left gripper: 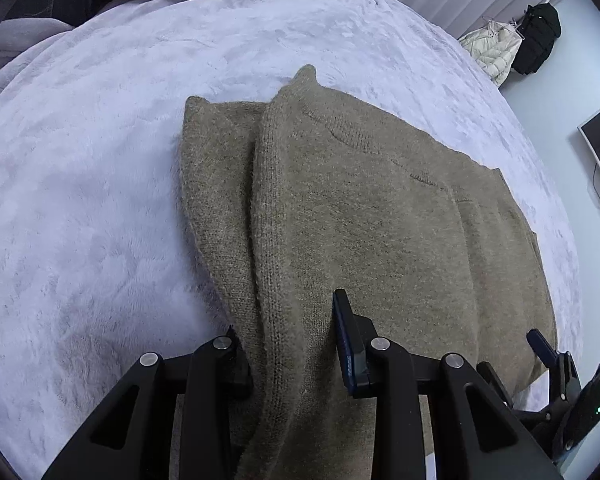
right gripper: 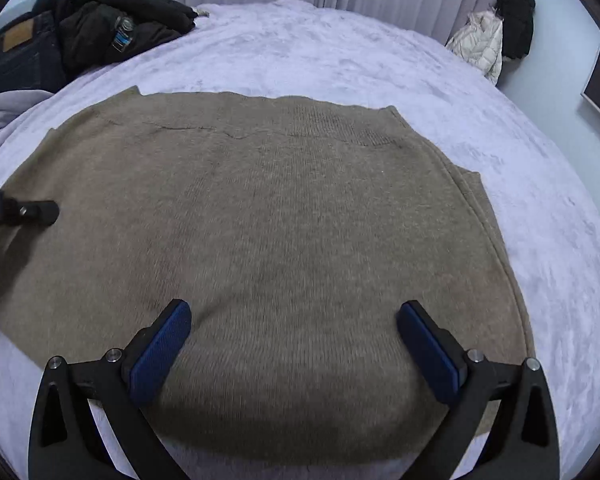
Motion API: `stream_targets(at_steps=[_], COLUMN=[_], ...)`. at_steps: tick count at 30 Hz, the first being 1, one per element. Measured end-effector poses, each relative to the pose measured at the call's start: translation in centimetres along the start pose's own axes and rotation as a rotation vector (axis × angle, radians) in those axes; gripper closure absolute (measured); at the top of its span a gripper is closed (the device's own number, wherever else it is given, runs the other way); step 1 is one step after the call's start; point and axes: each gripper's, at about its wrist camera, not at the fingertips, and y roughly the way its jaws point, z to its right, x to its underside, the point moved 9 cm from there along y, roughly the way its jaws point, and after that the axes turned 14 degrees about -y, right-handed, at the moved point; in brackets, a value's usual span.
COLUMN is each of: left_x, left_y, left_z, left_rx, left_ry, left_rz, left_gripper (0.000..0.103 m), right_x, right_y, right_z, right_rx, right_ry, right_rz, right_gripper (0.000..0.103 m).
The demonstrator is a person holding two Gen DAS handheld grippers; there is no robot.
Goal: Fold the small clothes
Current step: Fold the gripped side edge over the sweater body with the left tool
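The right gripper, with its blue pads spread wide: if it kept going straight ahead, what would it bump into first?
Most likely the brown sweater spread on the bed: the right gripper is open and points down at its middle, with nothing between them.

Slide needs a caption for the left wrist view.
Left claw grips a fold of the brown sweater on the bed.

Left gripper clamps a raised fold of the brown knit sweater, which lies on the lilac blanket.
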Motion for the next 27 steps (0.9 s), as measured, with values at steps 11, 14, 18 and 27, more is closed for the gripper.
stream_targets(at_steps=[11,14,18,27], left_x=[0.7,1.4,2.7,9.4], left_y=[-5.1,-5.5,-4.8,3.5], left_z=[7.9,12.6,19.3,31.4], left_rx=[-0.069,-0.079,-0.074,-0.161], left_ry=[0.07,0.108,0.13,0.254], left_rz=[0.043,0.042,-0.004,-0.082], left_gripper=[0.085,0.086,0.088,0.088], right_x=[1.0,2.6,4.1,10.0], right_y=[-2.7,-3.2,-4.1,-4.3], right_z=[6.0,8.8,12.6,19.4], right_rx=[0.023,0.056,0.05,0.065], right_ry=[0.033,0.062,0.125,0.267], right_rz=[0.025,0.029,0.067,0.043], right_gripper=[0.0,0.0,0.0,0.0])
